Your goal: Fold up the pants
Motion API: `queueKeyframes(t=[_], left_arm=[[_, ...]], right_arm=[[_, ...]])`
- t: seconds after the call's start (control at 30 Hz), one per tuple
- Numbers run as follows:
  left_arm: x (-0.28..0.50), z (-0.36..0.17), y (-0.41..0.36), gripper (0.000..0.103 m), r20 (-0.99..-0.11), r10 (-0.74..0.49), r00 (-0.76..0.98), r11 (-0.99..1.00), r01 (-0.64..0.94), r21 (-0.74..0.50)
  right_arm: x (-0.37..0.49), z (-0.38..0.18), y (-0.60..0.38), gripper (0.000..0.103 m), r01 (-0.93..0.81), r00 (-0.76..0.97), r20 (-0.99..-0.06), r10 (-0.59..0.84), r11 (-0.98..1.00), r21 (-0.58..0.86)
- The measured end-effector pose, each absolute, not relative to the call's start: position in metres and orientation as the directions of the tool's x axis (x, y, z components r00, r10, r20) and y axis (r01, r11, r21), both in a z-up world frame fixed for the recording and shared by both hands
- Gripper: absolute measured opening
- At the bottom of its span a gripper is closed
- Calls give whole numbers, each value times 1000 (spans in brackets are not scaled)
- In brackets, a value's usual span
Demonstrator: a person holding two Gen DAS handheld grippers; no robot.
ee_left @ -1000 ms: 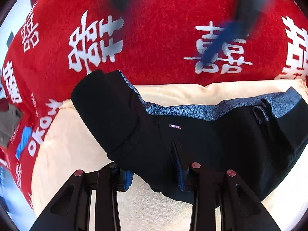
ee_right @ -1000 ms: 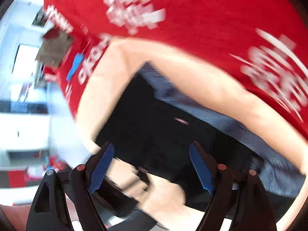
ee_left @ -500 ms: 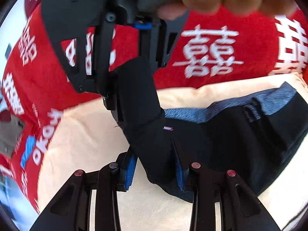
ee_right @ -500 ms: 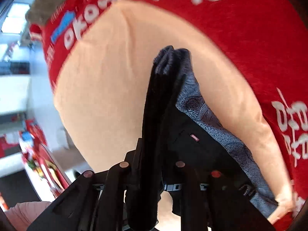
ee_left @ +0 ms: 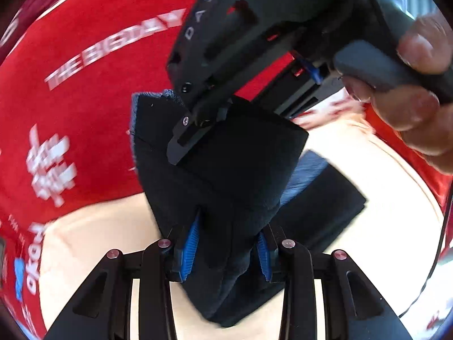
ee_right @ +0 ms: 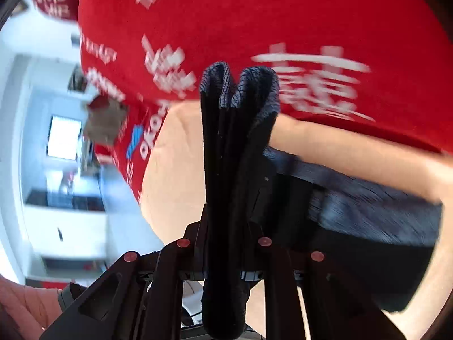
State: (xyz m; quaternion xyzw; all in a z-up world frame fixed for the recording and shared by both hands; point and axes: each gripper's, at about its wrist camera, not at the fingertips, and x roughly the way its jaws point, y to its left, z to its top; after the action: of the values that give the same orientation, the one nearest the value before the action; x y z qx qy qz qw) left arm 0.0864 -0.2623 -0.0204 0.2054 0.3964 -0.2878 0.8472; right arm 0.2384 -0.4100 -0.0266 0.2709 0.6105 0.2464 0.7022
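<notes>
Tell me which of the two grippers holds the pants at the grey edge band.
The right gripper: the grey band of the pants stands up just beyond its shut fingers. The left gripper clamps the thick black folded part instead.

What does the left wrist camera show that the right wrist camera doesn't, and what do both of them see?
Only the left wrist view shows the right gripper from outside, clamped on the pants' upper edge, with the person's hand on its handle. Only the right wrist view shows the room beyond the table, including a bright window. Both show the dark pants lifted off the cream cloth on the red tablecloth, with the left gripper also clamped on them.
</notes>
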Motion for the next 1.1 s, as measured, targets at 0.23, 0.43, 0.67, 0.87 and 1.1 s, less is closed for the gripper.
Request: queueKeyframes(t=[0.23, 0.43, 0.67, 0.87, 1.1], left_arm=[[50, -62, -356, 37, -847, -300, 439, 634, 755, 167], [38, -108, -402, 37, -891, -235, 388, 577, 794, 194], [27, -118, -397, 52, -911, -213, 352, 563, 806, 179], [40, -92, -355, 52, -918, -216, 332, 646, 754, 121], [101, -93, -284, 52, -941, -71, 330, 830, 543, 127]], right_arm=[[180, -72, -515, 16, 126, 220, -706, 673, 698, 705], [156, -137, -567, 17, 237, 231, -719, 656, 679, 695], [143, -178, -578, 21, 284, 227, -734, 640, 678, 678], [137, -162, -570, 24, 224, 207, -814, 542, 784, 579], [113, -145, -563, 35, 203, 178, -915, 362, 896, 394]])
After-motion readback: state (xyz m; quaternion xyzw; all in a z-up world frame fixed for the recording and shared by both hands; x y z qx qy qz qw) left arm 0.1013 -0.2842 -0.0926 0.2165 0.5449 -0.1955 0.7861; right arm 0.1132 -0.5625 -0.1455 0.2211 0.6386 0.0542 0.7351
